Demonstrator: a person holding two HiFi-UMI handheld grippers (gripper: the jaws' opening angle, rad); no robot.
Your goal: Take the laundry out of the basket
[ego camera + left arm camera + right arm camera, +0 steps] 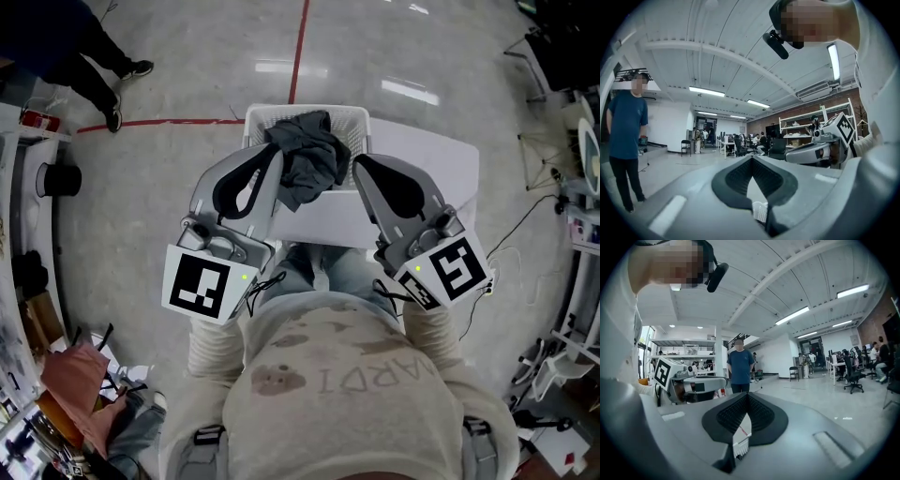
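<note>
A white laundry basket (352, 114) stands on a white table (427, 155) in front of me, seen in the head view. Dark grey laundry (309, 157) is heaped in it and hangs over its near rim. My left gripper (272, 153) is held just left of the heap and my right gripper (360, 163) just right of it. Neither touches the cloth. Both are shut with nothing between the jaws. The left gripper (751, 157) and the right gripper (746, 395) each look out across the room in their own views; basket and laundry are out of sight there.
A person in a blue shirt (739, 365) stands on the floor beyond the table, also seen as legs (94, 66) at the head view's top left. Red floor tape (298, 47) runs behind the basket. Shelves and clutter (66, 375) line the left side.
</note>
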